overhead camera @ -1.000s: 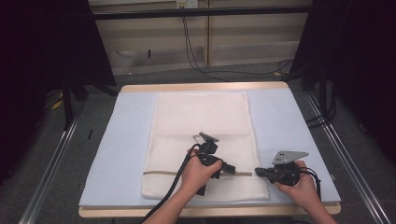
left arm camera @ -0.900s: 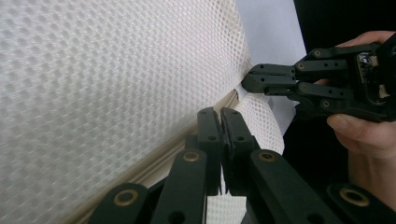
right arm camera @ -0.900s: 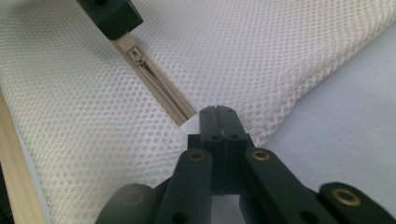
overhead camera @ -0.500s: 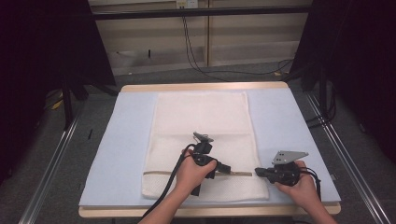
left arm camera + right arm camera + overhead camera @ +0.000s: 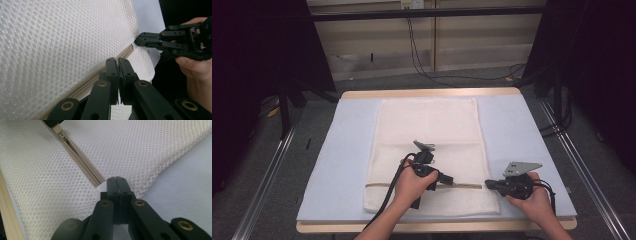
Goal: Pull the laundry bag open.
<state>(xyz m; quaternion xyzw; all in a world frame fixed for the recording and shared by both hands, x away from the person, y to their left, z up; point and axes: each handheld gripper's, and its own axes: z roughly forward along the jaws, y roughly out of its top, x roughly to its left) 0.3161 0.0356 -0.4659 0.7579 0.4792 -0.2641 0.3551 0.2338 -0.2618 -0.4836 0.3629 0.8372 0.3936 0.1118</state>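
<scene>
Zipping a white mesh laundry bag (image 5: 427, 150): the right gripper (image 5: 116, 179), jaws closed, pinches the bag's edge at the beige zipper (image 5: 80, 161) end; the left gripper (image 5: 118, 60), closed on the slider, should next pull toward it.

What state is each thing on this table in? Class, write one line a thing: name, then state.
Mesh bag: lying flat on the table pad, long side running away from the person.
Zipper: partly open, with the slider far along the track.
Left tool: jaws closed, at the zipper.
Right tool: jaws closed, pinching the bag's edge by the zipper end.
Table pad: flat, under the bag.
</scene>
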